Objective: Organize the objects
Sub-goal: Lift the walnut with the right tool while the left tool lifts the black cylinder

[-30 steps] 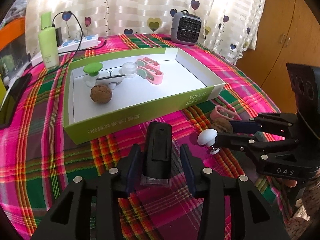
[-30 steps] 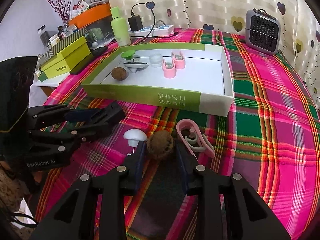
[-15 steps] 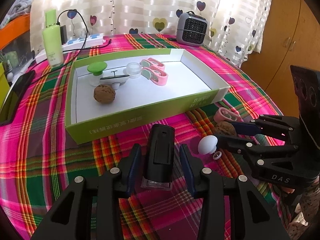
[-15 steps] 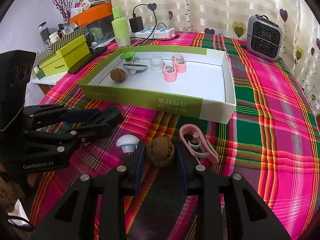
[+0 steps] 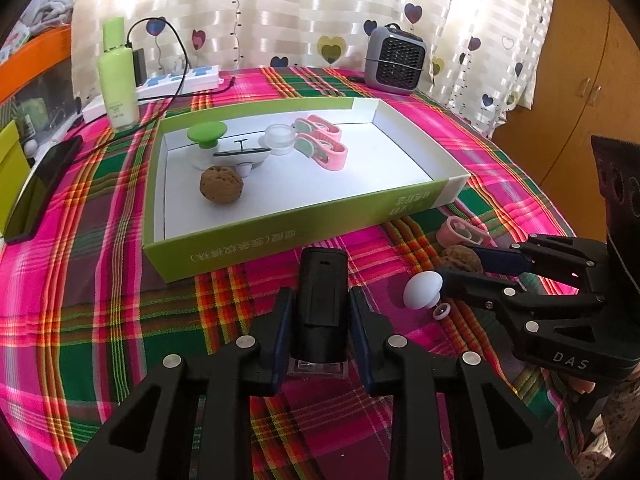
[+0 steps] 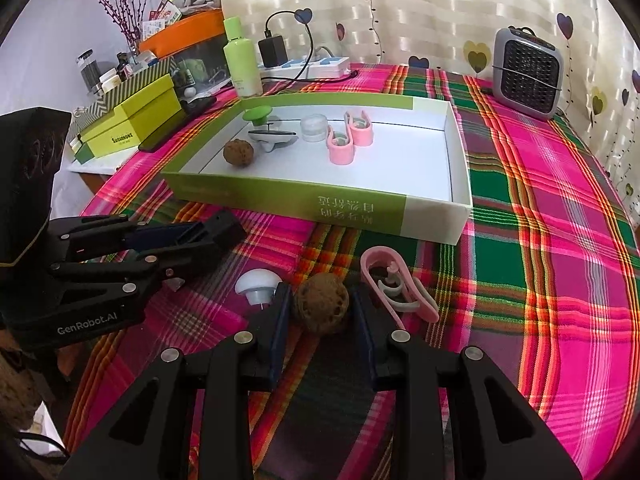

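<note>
Lying on the plaid desk (image 5: 100, 280), near the front wall of the green-and-white box (image 5: 256, 240): a black oblong gadget (image 5: 322, 300) with a clear plastic end facing the camera, matte and boxy. Sitting between the pads of the left tongs (image 5: 320, 328), with the jaws closing on it and the pads now against its sides; a second ago standing clearly wider, with gaps showing on both sides of the gadget.

Inside the box, toward its far left corner: a brown wrinkled walnut (image 5: 221, 189), a green-topped knob (image 5: 207, 136), a small clear cup (image 5: 280, 138) and two pink clips (image 5: 320, 146), all lying where they were a second ago.

Resting just right of the gadget on the cloth: a white mushroom-shaped knob (image 6: 258, 284), touching the left pad of the right tongs (image 6: 320, 316). Clenched around a second rough brown walnut (image 6: 322, 308), pads pressing both its sides, grip unchanged from the earlier frame, the walnut sitting on the desk. Lying just right of that: a pink clip (image 6: 400, 284) with a pale inner spring, close beside the right pad, in front of the box's white corner.
</note>
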The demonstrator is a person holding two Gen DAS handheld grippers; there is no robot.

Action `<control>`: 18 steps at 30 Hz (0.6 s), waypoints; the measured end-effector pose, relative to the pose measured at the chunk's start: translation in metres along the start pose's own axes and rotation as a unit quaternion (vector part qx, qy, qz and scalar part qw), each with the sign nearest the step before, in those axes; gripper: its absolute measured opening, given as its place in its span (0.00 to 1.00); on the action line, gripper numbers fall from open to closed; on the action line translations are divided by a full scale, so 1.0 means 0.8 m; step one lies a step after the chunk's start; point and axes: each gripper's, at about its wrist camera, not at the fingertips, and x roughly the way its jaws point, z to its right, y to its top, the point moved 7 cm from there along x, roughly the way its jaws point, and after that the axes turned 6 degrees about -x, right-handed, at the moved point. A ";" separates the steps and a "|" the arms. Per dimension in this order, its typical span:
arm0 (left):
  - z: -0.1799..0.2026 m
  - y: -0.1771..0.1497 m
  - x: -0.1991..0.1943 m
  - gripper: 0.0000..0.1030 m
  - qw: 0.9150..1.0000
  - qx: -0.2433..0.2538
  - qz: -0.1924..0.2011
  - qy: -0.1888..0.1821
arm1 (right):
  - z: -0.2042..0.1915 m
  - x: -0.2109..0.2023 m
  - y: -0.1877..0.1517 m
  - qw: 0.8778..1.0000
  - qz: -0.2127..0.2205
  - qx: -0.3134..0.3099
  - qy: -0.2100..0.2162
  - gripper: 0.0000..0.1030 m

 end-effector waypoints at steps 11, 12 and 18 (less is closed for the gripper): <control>-0.004 0.001 -0.006 0.24 1.000 -0.015 0.006 0.005 | 0.000 -0.004 0.003 1.000 0.007 0.004 0.003 0.30; -0.005 0.002 -0.007 0.24 1.000 -0.017 0.007 0.006 | -0.001 -0.005 0.003 1.000 0.009 0.004 0.004 0.30; -0.005 0.004 -0.012 0.24 1.000 -0.023 0.012 0.004 | -0.001 -0.007 0.005 1.000 0.012 0.006 0.007 0.30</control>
